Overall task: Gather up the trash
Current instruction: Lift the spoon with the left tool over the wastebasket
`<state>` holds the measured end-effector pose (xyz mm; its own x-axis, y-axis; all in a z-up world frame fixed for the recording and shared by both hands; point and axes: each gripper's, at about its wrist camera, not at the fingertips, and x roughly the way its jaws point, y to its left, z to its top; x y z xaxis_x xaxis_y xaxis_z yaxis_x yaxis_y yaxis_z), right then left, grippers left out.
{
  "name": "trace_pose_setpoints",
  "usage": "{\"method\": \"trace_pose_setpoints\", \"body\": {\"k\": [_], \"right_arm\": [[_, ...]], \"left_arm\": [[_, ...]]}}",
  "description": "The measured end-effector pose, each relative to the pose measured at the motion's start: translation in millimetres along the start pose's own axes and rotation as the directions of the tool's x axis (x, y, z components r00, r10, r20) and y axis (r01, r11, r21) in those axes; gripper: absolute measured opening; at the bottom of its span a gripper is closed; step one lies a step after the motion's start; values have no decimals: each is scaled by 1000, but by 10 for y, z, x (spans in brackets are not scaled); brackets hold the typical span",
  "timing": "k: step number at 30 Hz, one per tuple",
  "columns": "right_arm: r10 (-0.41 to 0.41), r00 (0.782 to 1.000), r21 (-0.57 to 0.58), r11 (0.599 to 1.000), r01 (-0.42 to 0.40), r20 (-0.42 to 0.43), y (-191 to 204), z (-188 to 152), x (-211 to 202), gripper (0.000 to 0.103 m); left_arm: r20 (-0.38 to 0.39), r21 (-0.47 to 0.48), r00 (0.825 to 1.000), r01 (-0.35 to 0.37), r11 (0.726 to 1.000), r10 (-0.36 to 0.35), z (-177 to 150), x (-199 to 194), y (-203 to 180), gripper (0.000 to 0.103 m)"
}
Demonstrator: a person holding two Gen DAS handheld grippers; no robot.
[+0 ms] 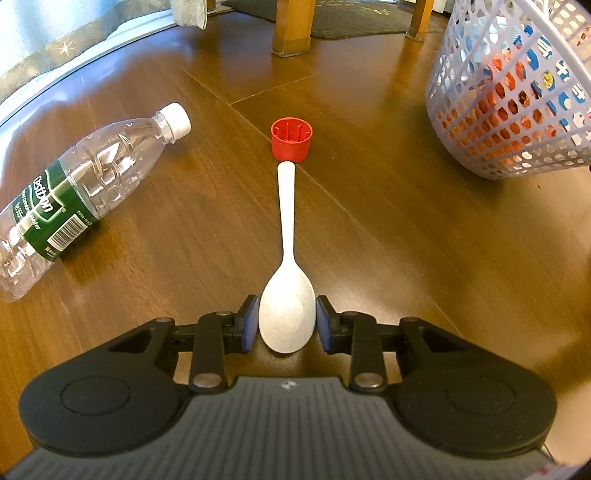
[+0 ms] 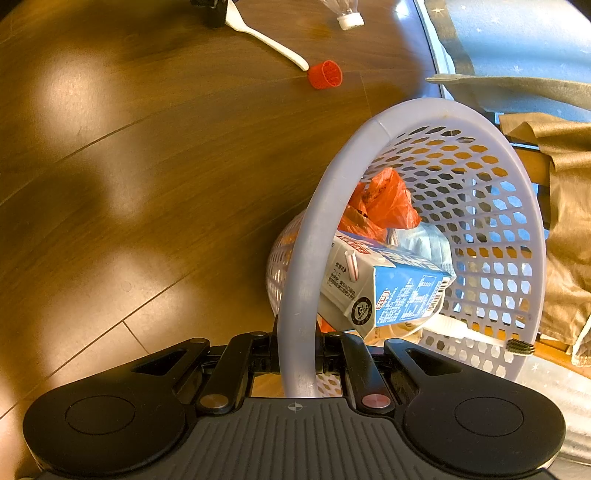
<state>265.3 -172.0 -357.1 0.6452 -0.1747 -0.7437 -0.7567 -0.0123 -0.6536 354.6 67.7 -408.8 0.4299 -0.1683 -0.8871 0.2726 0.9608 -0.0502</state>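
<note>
A white plastic spoon [image 1: 286, 221] lies along the wooden floor, its bowl pinched between the blue pads of my left gripper [image 1: 287, 325]. The handle tip touches a red cap [image 1: 291, 142] resting on its side. To the left lies a clear empty water bottle [image 1: 74, 195] with a green label. My right gripper [image 2: 297, 354] is shut on the rim of the lavender mesh basket [image 2: 332, 206], which is tilted. Inside it are a blue-and-white carton [image 2: 388, 288] and an orange plastic bag [image 2: 384, 203]. The right wrist view also shows the spoon [image 2: 266, 38] and the cap [image 2: 325, 75] far off.
Wooden furniture legs [image 1: 291, 33] and a dark mat [image 1: 354, 18] stand beyond the cap. A blue starred fabric [image 1: 44, 40] borders the floor at the far left. Brown cloth [image 2: 569, 221] hangs behind the basket [image 1: 517, 110]. Bare floor lies between spoon and basket.
</note>
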Motion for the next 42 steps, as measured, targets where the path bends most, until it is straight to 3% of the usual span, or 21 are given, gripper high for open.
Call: {"method": "trace_pose_setpoints", "body": {"k": [17,32,42], "right_arm": [[11,1000,-2,1000,-11,4,-2,115,-2,6],[-1,1000,-27,1000,1,12,48,110,-14,6],[-4,1000,-40,999,5,21,96,58,-84,6]], "left_arm": [[-24,124,1000,7,992,-4,38,-422,72,27],[8,203,1000,28,979,-30,160,-918,31,27],[70,227,995,53,972,-70,375,-1499,-22,27]]}}
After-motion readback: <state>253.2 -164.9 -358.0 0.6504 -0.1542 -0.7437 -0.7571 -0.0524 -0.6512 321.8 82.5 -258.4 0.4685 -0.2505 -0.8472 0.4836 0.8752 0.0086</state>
